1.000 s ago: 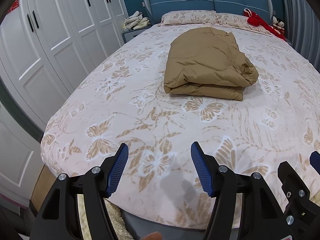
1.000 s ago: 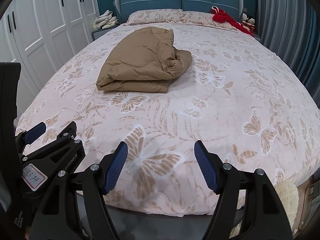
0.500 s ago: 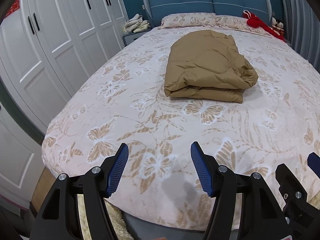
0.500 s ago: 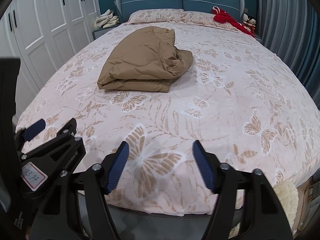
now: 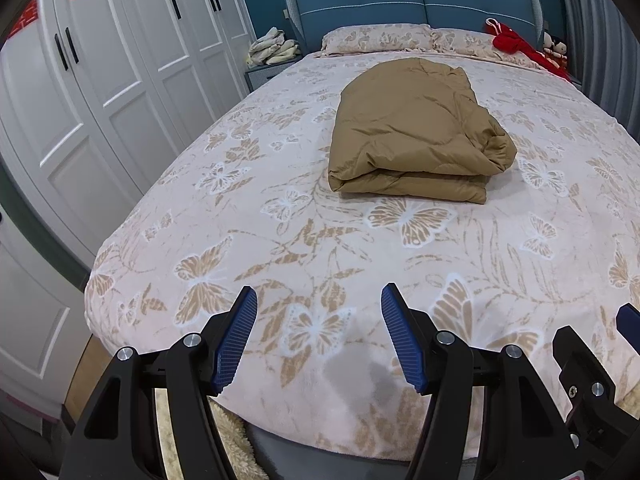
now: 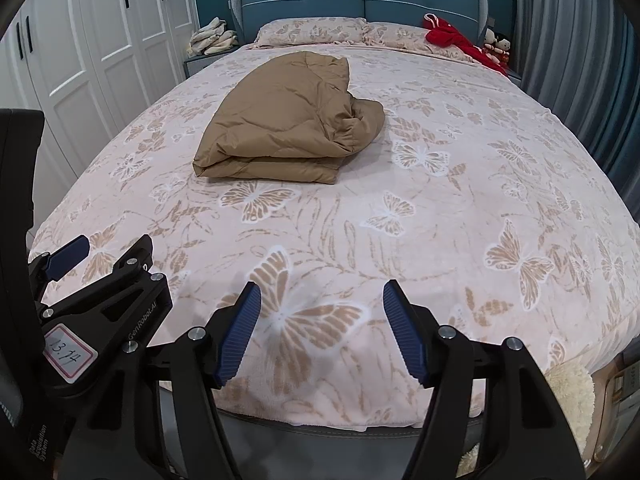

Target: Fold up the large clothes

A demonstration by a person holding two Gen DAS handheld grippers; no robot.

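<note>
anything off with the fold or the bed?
One thing: the tan padded garment is folded flat with a tidy near edge, but its right end bulges in a loose, crumpled lump. Otherwise nothing stands out. Both the left gripper and right gripper are open and empty.

Ahead of both claws the butterfly-printed pink bedspread (image 5: 320,248) lies bare; farther ahead sits the folded tan quilted garment (image 5: 416,136).

Butterfly-print bed (image 5: 280,248) under folded tan garment (image 5: 416,136)
</note>
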